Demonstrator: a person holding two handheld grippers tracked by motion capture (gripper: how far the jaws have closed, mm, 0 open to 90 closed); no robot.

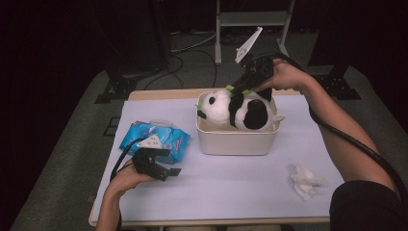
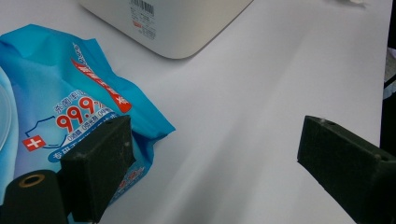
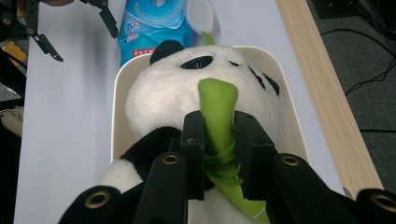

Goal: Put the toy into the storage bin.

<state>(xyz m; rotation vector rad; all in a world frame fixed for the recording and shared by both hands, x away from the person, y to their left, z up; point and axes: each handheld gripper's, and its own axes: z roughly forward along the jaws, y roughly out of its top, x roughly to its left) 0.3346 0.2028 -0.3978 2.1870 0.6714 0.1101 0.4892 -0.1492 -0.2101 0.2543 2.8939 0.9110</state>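
Right gripper (image 3: 218,156) clamped on panda's green leaf (image 3: 217,116).

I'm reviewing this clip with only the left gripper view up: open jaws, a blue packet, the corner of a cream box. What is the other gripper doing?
Observer: The right gripper is clamped on the green bamboo piece of a panda plush.
Operator: Where is the panda?
Observer: It lies in the cream box, its white head toward the blue wipes packet.
Operator: Anything else on the table?
Observer: A crumpled white tissue lies near the front right of the table, apart from the box.
Operator: And my gripper?
Observer: The left gripper sits low in front of the packet, holding nothing.
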